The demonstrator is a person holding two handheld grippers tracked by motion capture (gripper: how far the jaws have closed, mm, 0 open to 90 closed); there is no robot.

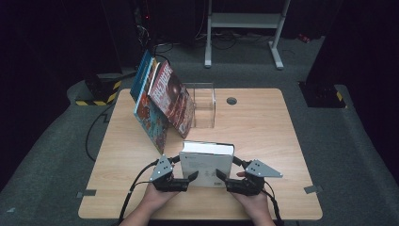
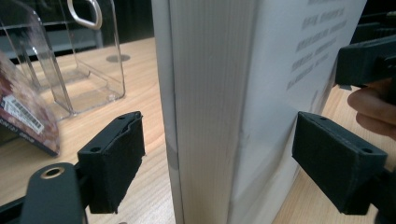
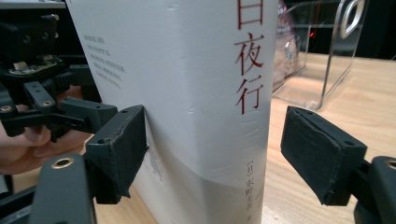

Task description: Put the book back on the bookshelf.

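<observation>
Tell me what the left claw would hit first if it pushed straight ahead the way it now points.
Most likely the white book: its page edge stands right between the open jaws of the left claw, so the book would meet it first.

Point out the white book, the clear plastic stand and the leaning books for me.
white book (image 1: 204,165), high view, on its cover.
clear plastic stand (image 1: 205,109), high view, on its front wall.
leaning books (image 1: 173,98), high view, on the front cover.

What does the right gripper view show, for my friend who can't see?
A thick white book with red characters on its spine stands between the right gripper's open black jaws. A clear plastic stand sits behind it on the wooden table.
</observation>
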